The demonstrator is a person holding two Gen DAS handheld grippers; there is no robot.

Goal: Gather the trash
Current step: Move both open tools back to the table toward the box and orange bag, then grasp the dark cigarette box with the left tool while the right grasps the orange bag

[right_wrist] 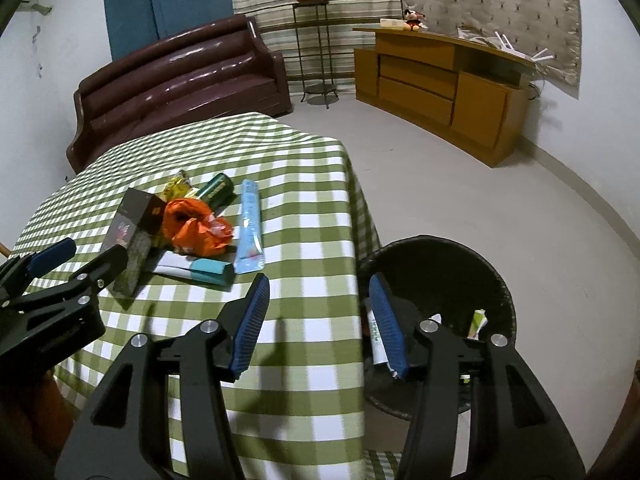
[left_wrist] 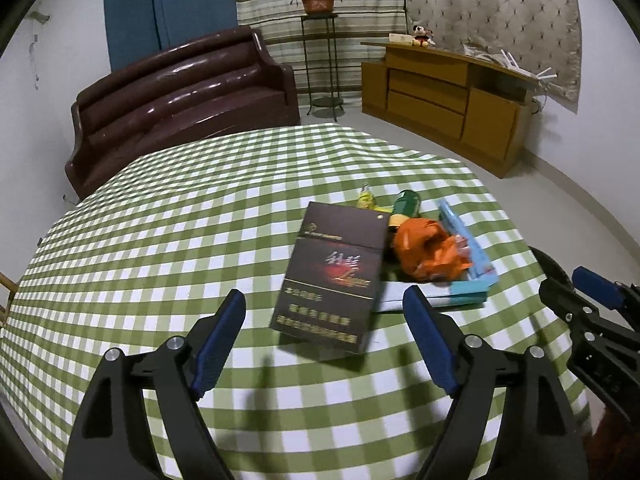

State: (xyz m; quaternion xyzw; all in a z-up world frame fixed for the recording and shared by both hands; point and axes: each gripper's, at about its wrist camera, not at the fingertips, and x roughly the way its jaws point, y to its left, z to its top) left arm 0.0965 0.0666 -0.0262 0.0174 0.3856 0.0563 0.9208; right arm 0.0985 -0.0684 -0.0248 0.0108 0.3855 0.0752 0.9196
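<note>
On the green-checked tabletop sits the trash pile: a dark cigarette box tilted up on one edge, leaning on the heap behind it. Right beside it is a crumpled orange wrapper, with a green can and a yellow wrapper just behind. A light blue flat pack lies along the far side of the heap, and a white-and-teal box lies flat at its near edge, partly under the rest.

Left hand-held gripper hovers just short of the cigarette box, jaws spread wide, nothing between them, pads not touching the box as far as I can see. Right hand-held gripper is off to the side over the tabletop's edge, jaws partly apart and empty too.

Below that edge, on the floor, stands a black bin with a couple of bits already inside, including a white tube and a small green-and-white packet.

Further back: a maroon sofa, a potted plant on a thin metal stand, and a wooden cabinet with a small plush toy on top.
</note>
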